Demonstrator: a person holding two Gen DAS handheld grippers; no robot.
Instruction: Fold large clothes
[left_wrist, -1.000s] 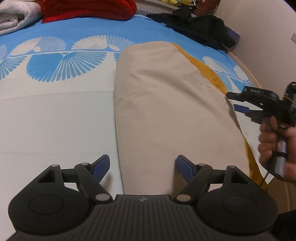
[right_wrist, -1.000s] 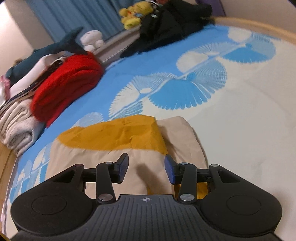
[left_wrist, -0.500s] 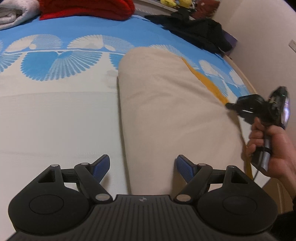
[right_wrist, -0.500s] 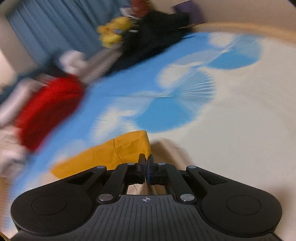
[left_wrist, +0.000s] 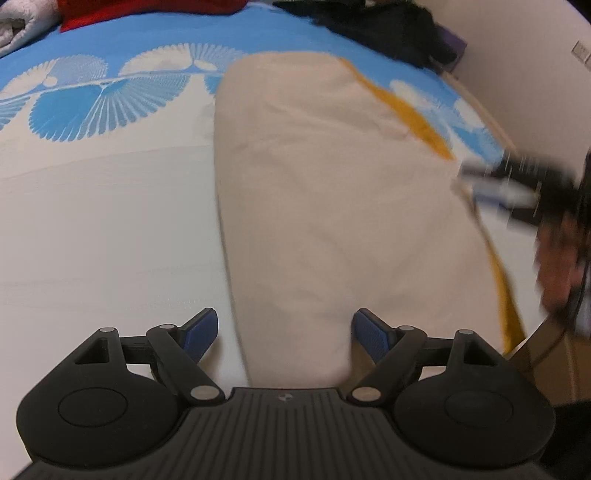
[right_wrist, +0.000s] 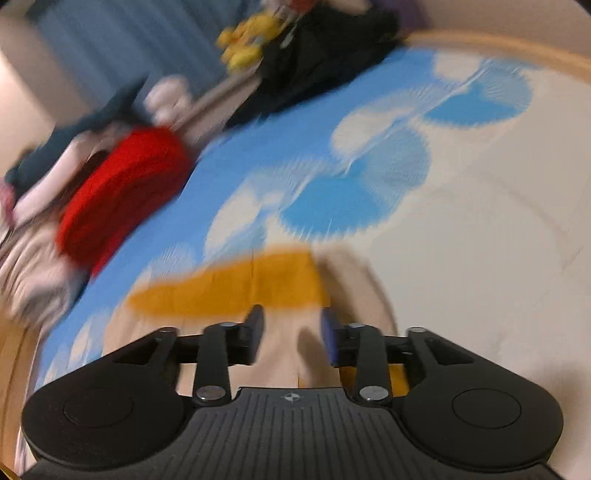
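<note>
A long folded beige garment (left_wrist: 332, 192) lies on the bed, with a mustard-yellow layer (left_wrist: 417, 122) showing along its right edge. My left gripper (left_wrist: 284, 332) hangs open over the garment's near end, pads apart from the cloth. In the left wrist view my right gripper (left_wrist: 495, 188) is blurred at the garment's right edge, held by a hand (left_wrist: 561, 266). In the right wrist view the right gripper (right_wrist: 293, 332) has its jaws opening over beige cloth (right_wrist: 284, 343), just short of the yellow layer (right_wrist: 236, 288). Nothing is pinched between its pads.
The bedsheet (left_wrist: 110, 221) is white with blue fan patterns. A red folded cloth (right_wrist: 122, 199) and pale folded textiles (right_wrist: 33, 273) sit at the far side. Black clothes (left_wrist: 388, 26) and yellow plush toys (right_wrist: 247, 40) lie beyond. A wooden bed edge (right_wrist: 517, 48) borders the wall.
My right gripper was half open, closed tight at the yellow edge half a second ago, and now stands apart again while moving, blurring its view. The left gripper stayed almost still.
</note>
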